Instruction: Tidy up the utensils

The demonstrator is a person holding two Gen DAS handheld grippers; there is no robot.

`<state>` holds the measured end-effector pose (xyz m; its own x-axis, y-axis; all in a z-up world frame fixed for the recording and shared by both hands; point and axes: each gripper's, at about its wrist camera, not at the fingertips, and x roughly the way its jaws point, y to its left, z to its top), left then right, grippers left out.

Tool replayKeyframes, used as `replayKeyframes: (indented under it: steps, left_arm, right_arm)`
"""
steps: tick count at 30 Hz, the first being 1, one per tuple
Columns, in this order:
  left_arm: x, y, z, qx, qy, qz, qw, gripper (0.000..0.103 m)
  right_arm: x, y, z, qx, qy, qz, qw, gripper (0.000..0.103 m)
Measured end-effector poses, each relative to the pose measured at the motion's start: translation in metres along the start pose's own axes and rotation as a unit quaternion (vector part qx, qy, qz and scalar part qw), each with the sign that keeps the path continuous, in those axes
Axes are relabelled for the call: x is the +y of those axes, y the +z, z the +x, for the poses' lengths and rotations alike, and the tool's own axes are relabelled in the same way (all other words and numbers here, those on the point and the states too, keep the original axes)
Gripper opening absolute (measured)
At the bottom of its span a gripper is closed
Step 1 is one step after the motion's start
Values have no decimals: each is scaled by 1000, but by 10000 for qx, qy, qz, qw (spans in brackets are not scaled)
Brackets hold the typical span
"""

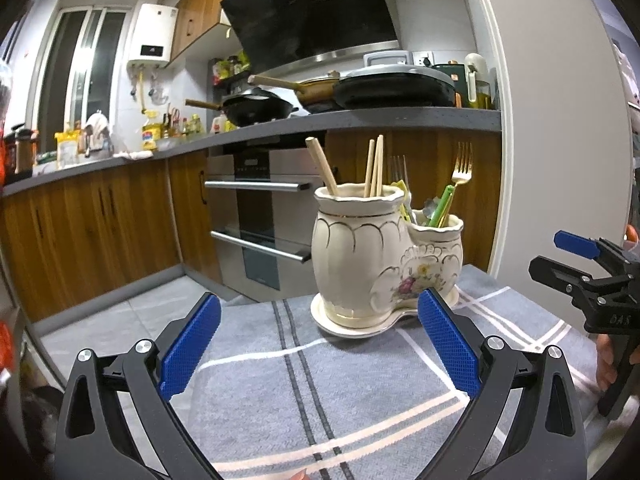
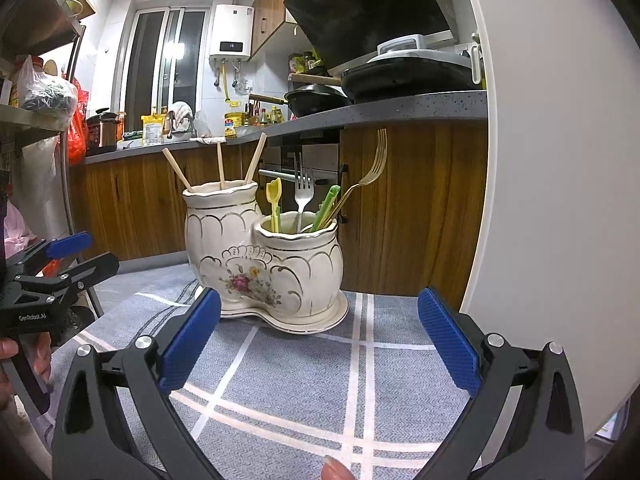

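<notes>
A cream ceramic double-pot holder (image 1: 360,256) (image 2: 224,240) stands on its saucer on a grey checked cloth (image 1: 340,380) (image 2: 300,372). Wooden chopsticks (image 1: 374,168) (image 2: 220,164) stick out of the tall pot. The short pot holds a gold fork (image 1: 462,164) (image 2: 376,160), a silver fork (image 2: 303,188), green plastic utensils (image 2: 326,204) and a yellow one (image 2: 274,200). My left gripper (image 1: 320,300) (image 2: 76,254) is open and empty, just short of the holder. My right gripper (image 2: 320,296) (image 1: 576,256) is also open and empty, facing the holder from the other side.
A white curved panel (image 2: 560,200) rises close on the right. Behind the holder are wooden cabinets, an oven (image 1: 260,220) and a grey counter with pans (image 1: 260,106). A metal shelf (image 2: 36,120) stands at the left, and a hand (image 2: 8,352) holds the left gripper.
</notes>
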<state>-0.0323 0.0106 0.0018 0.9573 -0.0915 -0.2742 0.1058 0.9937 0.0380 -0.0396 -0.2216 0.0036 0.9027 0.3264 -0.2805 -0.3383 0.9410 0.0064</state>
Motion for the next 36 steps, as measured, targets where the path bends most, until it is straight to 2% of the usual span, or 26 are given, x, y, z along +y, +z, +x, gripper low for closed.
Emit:
replayKeyframes:
  steps: [36]
  left_arm:
    - [0, -1, -5, -6, -10, -11, 10000, 98]
  right_arm:
    - [-1, 0, 1, 6, 2, 6, 10000, 97]
